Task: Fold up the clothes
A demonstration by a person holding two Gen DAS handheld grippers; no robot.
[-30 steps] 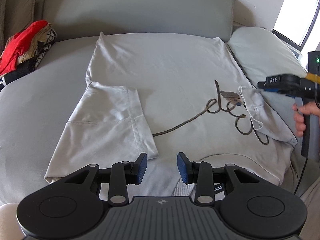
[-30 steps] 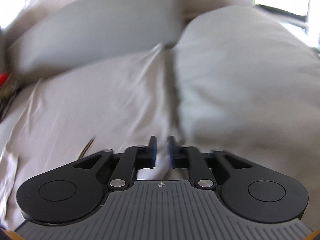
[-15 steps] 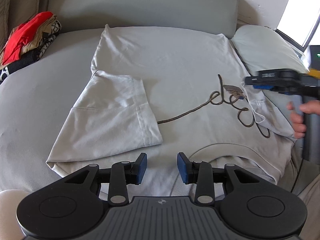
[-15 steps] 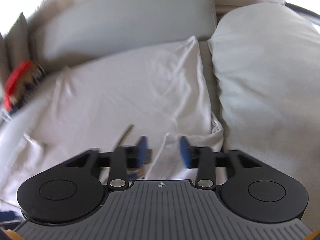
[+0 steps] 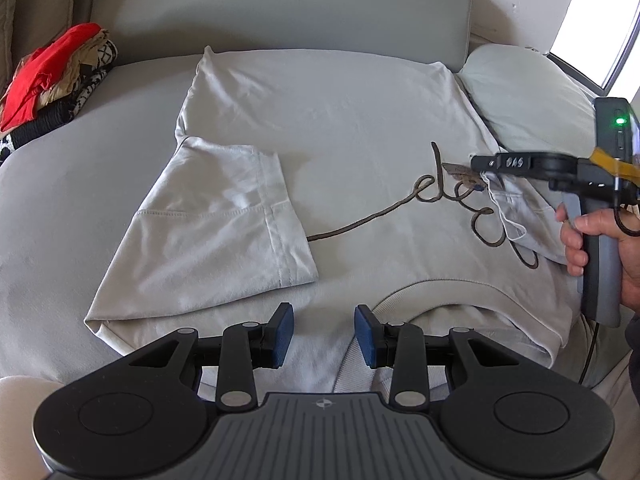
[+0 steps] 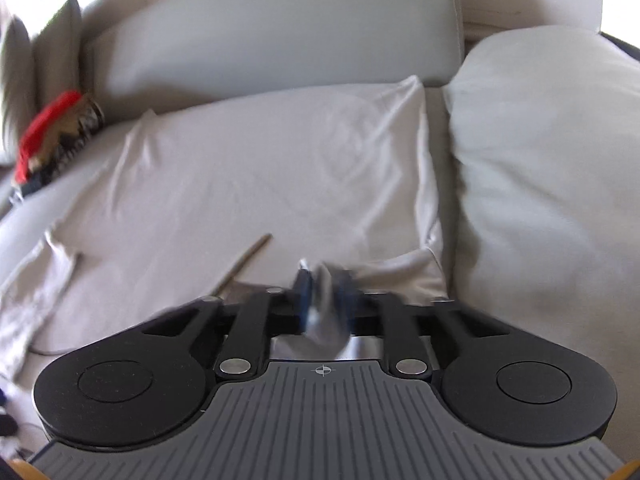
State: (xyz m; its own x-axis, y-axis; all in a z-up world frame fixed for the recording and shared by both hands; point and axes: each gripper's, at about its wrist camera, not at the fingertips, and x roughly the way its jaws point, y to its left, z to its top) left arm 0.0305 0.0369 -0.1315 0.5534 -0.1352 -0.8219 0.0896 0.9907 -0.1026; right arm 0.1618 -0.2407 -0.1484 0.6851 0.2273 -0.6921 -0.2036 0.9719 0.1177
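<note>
Shirt (image 5: 340,128) flat on sofa (image 5: 280,12), left sleeve (image 5: 216,224) folded in. My right gripper (image 6: 323,292) pinches right sleeve (image 5: 516,208); left gripper (image 5: 323,334) spread, empty. Risk: thin pinch slips mid-fold, or drags shirt body w/ it.

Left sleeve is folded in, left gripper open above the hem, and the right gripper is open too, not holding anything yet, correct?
Not quite. The right wrist view shows the right gripper shut on the right sleeve of the sweatshirt. The left sleeve and left gripper are as you say.
</note>
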